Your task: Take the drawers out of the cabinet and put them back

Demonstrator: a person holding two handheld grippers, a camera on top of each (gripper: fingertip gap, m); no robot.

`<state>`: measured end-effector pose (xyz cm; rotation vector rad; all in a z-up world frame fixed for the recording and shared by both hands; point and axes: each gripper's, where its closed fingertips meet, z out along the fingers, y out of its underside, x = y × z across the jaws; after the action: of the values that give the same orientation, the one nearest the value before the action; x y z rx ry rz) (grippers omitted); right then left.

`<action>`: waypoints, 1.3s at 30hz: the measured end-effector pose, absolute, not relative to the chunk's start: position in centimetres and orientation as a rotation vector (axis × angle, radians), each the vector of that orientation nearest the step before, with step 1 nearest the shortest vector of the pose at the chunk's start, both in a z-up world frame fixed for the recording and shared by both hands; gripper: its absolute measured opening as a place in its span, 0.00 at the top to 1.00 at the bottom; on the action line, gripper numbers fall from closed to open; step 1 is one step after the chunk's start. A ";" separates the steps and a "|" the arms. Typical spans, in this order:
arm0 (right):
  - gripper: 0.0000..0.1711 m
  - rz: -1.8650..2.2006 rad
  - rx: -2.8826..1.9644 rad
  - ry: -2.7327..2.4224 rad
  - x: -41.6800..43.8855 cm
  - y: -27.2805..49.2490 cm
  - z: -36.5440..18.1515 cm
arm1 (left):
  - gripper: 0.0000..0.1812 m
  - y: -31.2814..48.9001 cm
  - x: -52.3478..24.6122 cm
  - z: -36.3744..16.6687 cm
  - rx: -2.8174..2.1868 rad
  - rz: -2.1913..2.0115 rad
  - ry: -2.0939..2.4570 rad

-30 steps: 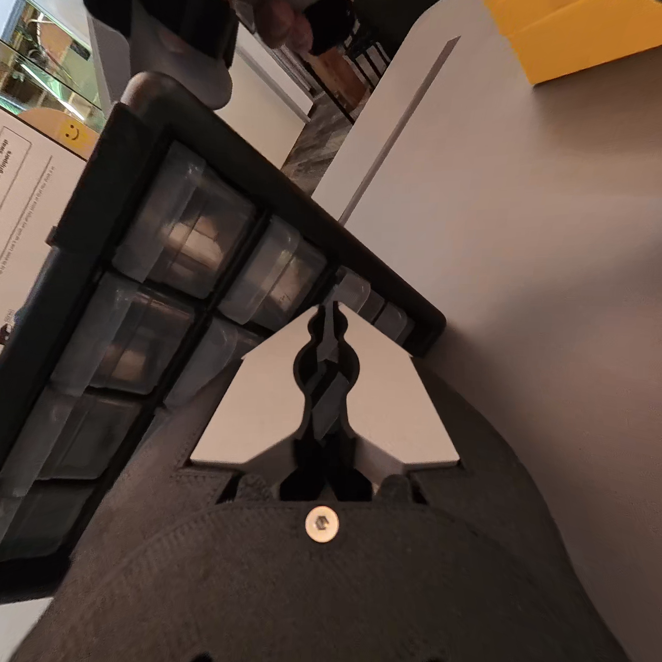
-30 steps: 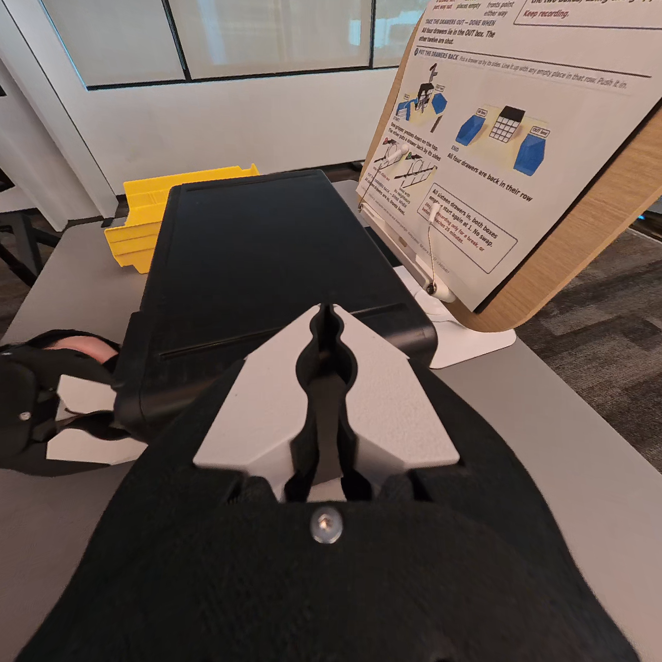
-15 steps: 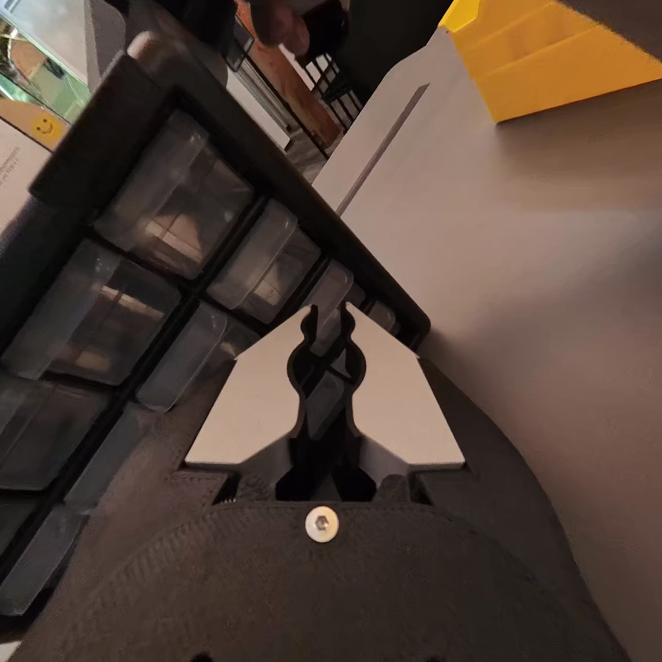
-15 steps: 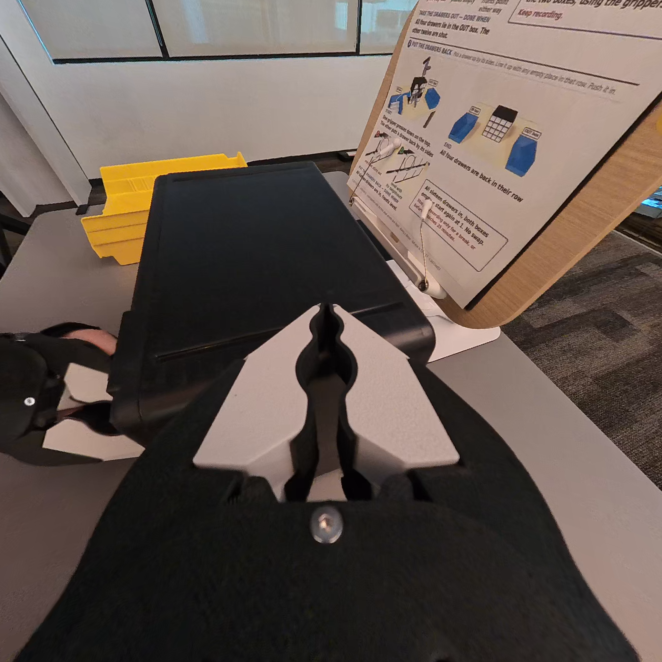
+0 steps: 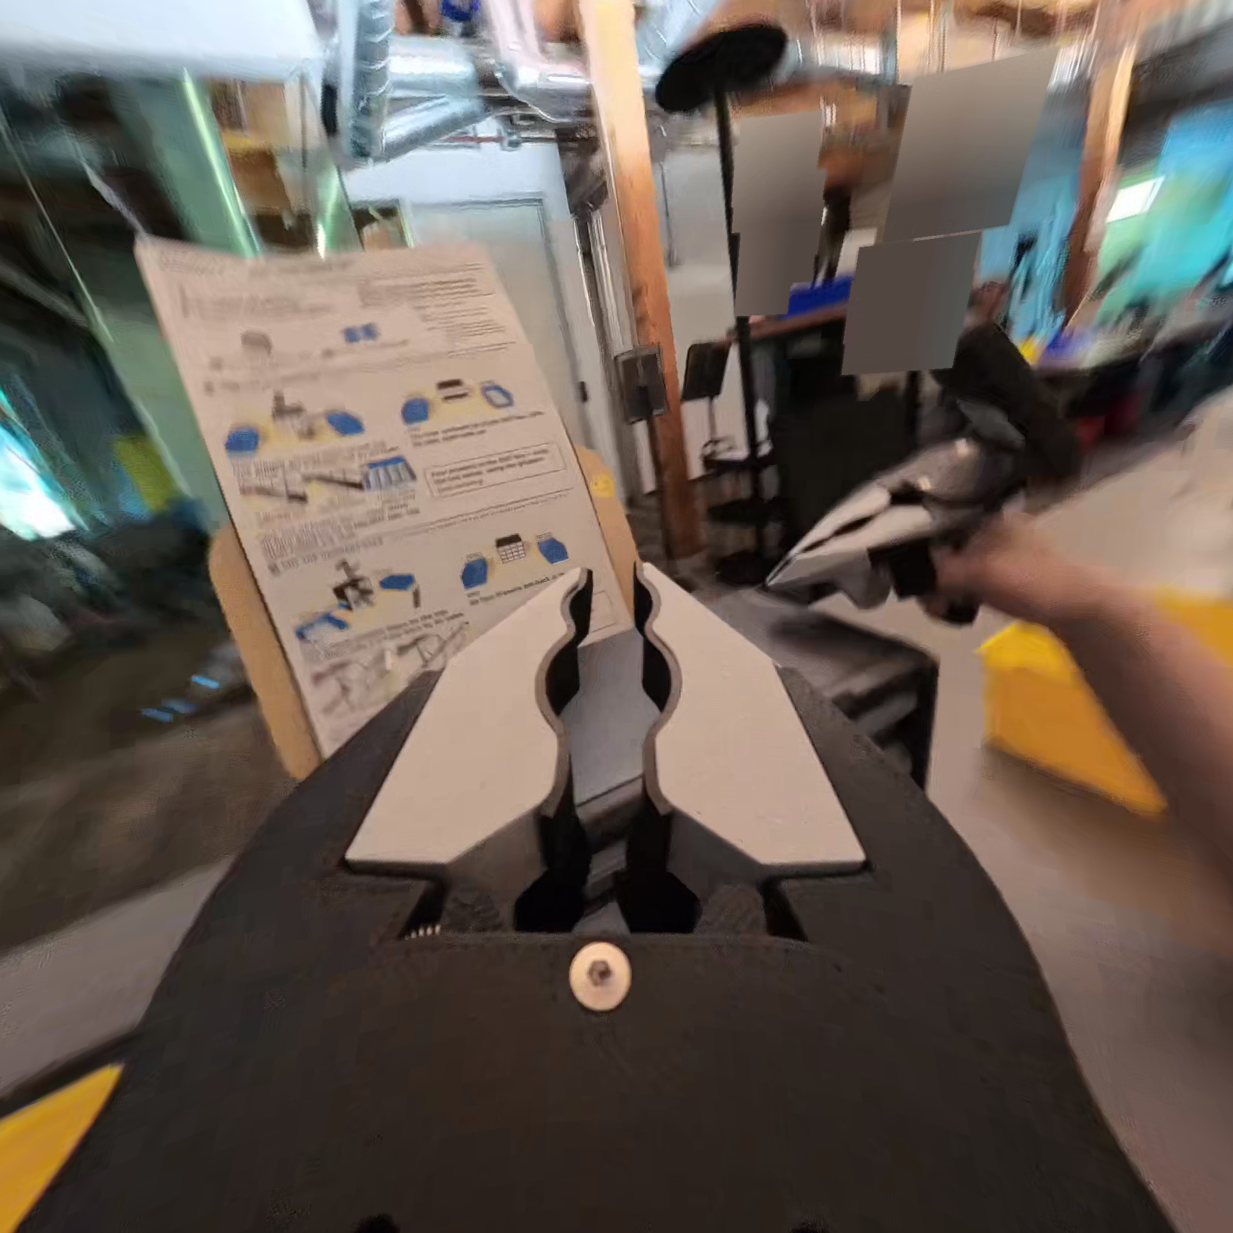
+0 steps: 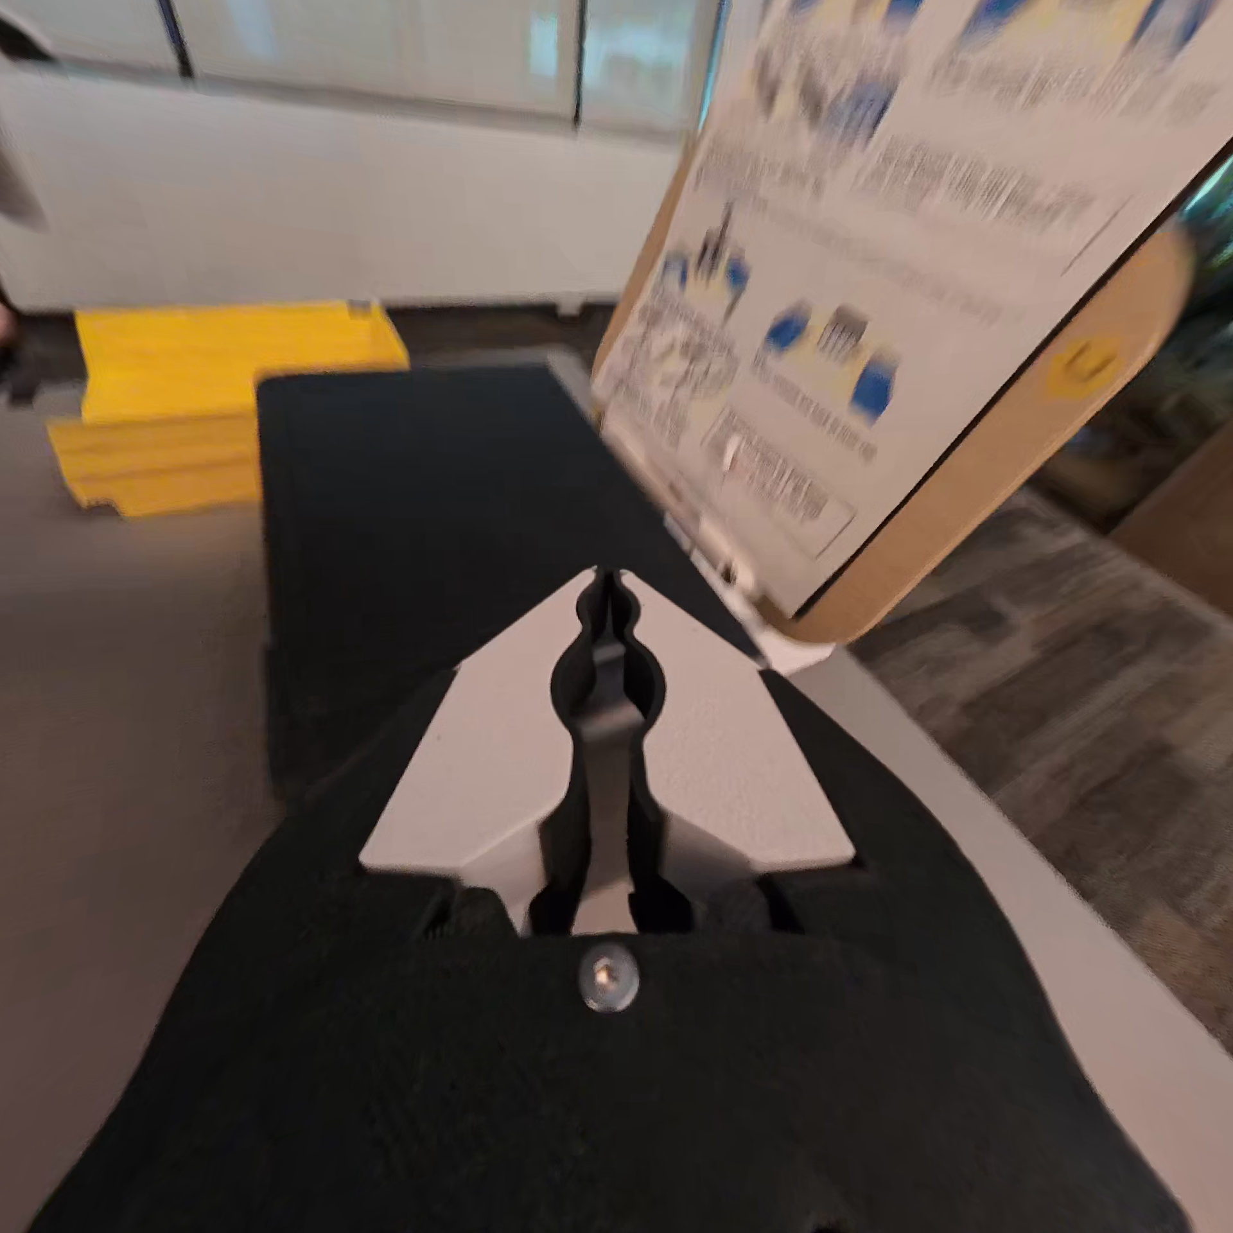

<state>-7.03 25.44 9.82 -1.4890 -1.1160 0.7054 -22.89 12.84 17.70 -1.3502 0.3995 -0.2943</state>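
Observation:
The black cabinet shows in the left wrist view [image 5: 867, 674] and, from above, in the right wrist view [image 6: 434, 534]. Its drawer fronts are hidden in both. My left gripper [image 5: 612, 577] is a little open and empty. It is raised in front of the cabinet and points toward the instruction board. My right gripper [image 6: 606, 575] is shut on nothing, just above the near end of the cabinet top. It also shows in the left wrist view [image 5: 777, 582], held by a hand over the cabinet. Both views are motion-blurred.
An instruction board [image 5: 373, 467] on a wooden stand rises right behind the cabinet; it also shows in the right wrist view [image 6: 867, 320]. A yellow bin [image 6: 220, 400] sits on the grey table [image 6: 100, 667] past the cabinet, also seen in the left wrist view [image 5: 1054, 720]. A yellow corner [image 5: 47, 1134] lies by my left gripper. Some 20 centimetres of space lies between my two pairs of fingers.
My left gripper swung away from the drawer fronts, rose to look over the cabinet, and its jaws opened slightly. My right gripper stayed shut and shifted over the cabinet top.

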 end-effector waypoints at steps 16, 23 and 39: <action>0.67 0.988 -1.336 -0.586 -3.7 16.8 7.9 | 0.54 15.3 -30.4 10.4 -1.565 -0.814 0.587; 0.68 0.981 -1.351 -0.499 -4.1 17.6 4.0 | 0.55 15.6 -28.9 6.0 -1.665 -0.883 0.711; 0.73 1.138 -1.325 -0.483 -4.1 18.4 3.0 | 0.59 16.7 -26.6 1.5 -1.755 -0.612 0.899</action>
<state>-4.15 18.36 2.99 -1.3247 -0.4829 1.1379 -26.62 16.75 1.53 -1.7547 0.8992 -0.6122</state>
